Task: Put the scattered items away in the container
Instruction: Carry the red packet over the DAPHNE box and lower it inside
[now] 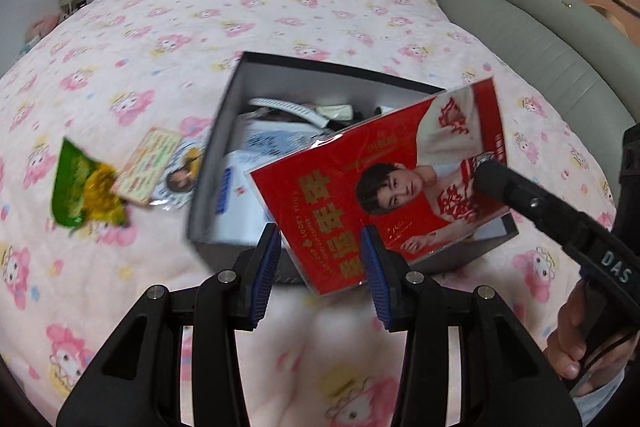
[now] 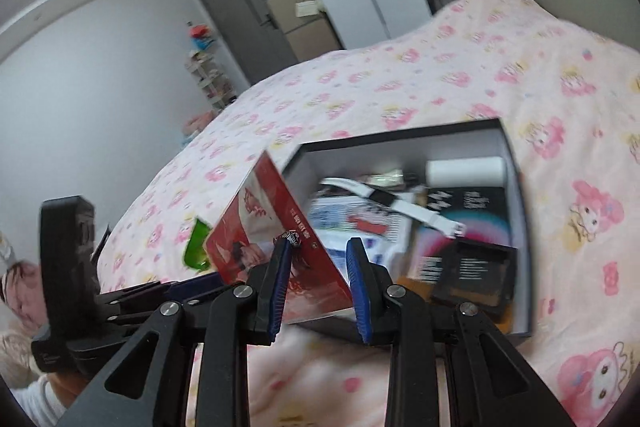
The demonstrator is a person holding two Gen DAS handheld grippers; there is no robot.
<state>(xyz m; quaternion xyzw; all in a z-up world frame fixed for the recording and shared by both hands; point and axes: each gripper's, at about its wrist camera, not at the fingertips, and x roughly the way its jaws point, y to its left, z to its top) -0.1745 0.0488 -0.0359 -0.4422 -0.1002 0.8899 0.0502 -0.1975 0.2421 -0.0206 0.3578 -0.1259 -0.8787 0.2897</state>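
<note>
So the red photo card (image 1: pixel 384 195) is up in the air over the near edge of the dark open box (image 1: pixel 224 131), tilted with one corner dipping toward the near rim. In the left wrist view the tip of the right gripper (image 1: pixel 486 171) sits on the card's right edge. In the right wrist view the card runs slantwise between the right gripper's blue pads (image 2: pixel 280 267), but the blur means I honestly can't tell if they're actually squeezing it or just sitting either side.

The left gripper (image 1: pixel 322 243) has its jaws spread apart with nothing in them. The card's near corner hangs just past the tips, not touching as far as I can see.

The box sits on the pink cartoon-print bedspread (image 1: pixel 160 27) and is already pretty full: a white watch (image 2: pixel 384 197), a white roll (image 2: pixel 464 171) at the far end, and some printed packets and small dark boxes.

On the bedspread left of the box lie a green snack packet (image 1: pixel 80 187), a small printed card (image 1: pixel 146 165) and a clear-sleeved picture card (image 1: pixel 180 175), all overlapping a bit.
</note>
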